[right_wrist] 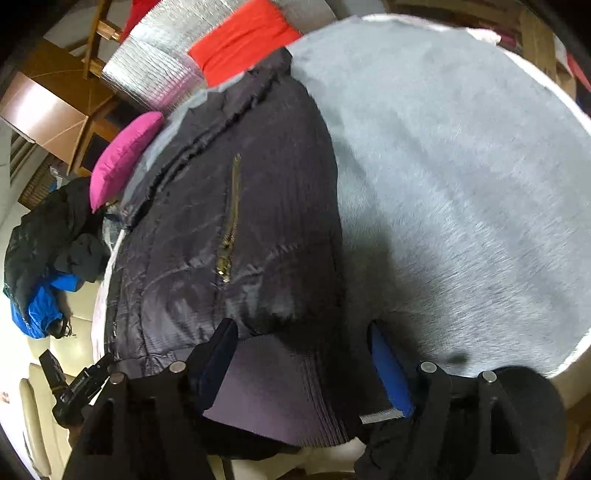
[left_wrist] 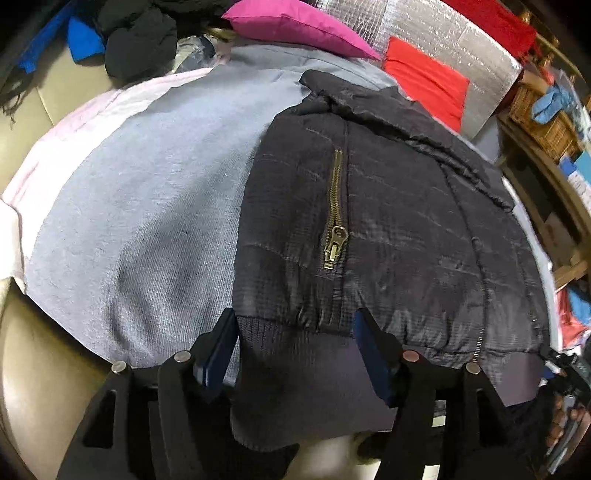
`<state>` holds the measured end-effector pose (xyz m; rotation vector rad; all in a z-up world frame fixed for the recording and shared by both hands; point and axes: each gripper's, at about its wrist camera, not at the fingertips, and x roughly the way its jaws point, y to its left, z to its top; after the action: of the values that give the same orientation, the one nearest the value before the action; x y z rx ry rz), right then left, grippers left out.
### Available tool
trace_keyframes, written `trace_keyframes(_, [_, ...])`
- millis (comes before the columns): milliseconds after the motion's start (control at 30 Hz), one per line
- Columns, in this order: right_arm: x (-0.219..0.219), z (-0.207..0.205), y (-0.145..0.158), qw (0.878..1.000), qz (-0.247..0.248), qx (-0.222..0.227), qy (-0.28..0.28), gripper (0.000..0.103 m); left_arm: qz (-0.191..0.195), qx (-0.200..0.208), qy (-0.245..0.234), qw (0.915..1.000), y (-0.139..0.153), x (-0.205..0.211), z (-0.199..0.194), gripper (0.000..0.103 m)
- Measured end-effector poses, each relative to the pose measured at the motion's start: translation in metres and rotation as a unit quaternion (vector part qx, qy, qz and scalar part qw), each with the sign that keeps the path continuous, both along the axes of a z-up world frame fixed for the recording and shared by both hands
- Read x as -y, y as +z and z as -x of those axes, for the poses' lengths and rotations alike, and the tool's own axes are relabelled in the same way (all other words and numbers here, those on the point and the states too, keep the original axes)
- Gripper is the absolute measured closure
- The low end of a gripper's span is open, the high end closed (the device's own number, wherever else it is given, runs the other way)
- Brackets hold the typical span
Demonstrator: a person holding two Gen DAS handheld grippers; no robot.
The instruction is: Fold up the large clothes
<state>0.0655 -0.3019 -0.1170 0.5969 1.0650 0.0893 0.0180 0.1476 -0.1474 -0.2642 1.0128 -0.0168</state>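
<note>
1 dark quilted jacket (left_wrist: 369, 206) | flat on grey blanket (left_wrist: 147, 221), long axis 6–12 o'clock, hem at 6 | left gripper (left_wrist: 295, 347), right gripper (right_wrist: 303, 358) | jaws parted, straddling ribbed hem, neither nearer | 2 brass zippers (left_wrist: 336, 218) | 2 cushions: 1 pink (left_wrist: 295, 26), 1 red (left_wrist: 424, 81)

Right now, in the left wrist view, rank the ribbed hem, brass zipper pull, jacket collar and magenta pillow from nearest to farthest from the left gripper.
1. ribbed hem, between the jaws of the left gripper
2. brass zipper pull, ahead, centre
3. jacket collar, far end
4. magenta pillow, beyond, top
</note>
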Motion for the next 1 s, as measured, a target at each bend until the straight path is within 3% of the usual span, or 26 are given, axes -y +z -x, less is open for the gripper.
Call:
trace_keyframes(33, [-0.003,-0.001,0.001,1.000,0.008,0.004,0.002,0.033,-0.004,-0.001,0.000,1.0000,-0.001,0.001,0.000,0.039])
trace_keyframes(67, [-0.007,-0.001,0.002,1.000,0.009,0.010,0.010,0.065,-0.010,-0.003,0.004,0.9999,-0.002,0.000,-0.001,0.047])
trace_keyframes(100, [-0.010,-0.002,0.001,1.000,0.009,0.007,0.019,0.075,-0.019,-0.007,0.008,0.9998,-0.004,-0.001,-0.001,0.065])
trace_keyframes(133, [-0.012,-0.004,-0.001,1.000,0.013,-0.002,0.020,0.076,-0.029,-0.010,0.009,0.9995,-0.004,-0.002,-0.002,0.080])
trace_keyframes(167, [-0.013,-0.005,-0.002,1.000,0.013,-0.001,0.023,0.084,-0.033,-0.012,0.005,0.9994,-0.004,-0.003,-0.002,0.085])
trace_keyframes(300, [-0.009,-0.003,0.001,0.999,-0.001,0.002,0.033,0.087,-0.006,-0.001,-0.006,1.0000,0.005,-0.011,0.004,0.090])
trace_keyframes(533, [0.001,0.009,0.019,0.999,-0.017,0.022,0.042,0.089,0.002,0.015,-0.019,0.9997,0.020,-0.011,0.018,0.090])
trace_keyframes(700, [0.008,0.003,0.007,0.999,-0.041,0.010,0.034,0.083,-0.023,-0.004,-0.005,0.9997,0.009,-0.005,0.004,0.083])
trace_keyframes(800, [0.008,0.001,0.007,0.998,-0.038,0.025,0.032,0.053,-0.053,-0.002,-0.006,0.9986,0.010,0.005,0.000,0.078])
trace_keyframes(833, [0.007,0.001,0.008,0.998,-0.038,0.032,0.033,0.029,-0.060,0.000,-0.007,0.9982,0.010,0.006,0.000,0.074])
trace_keyframes(1000, [0.005,-0.006,0.008,0.999,-0.033,0.029,0.028,0.028,-0.056,-0.002,-0.003,0.9984,0.006,0.010,-0.008,0.060])
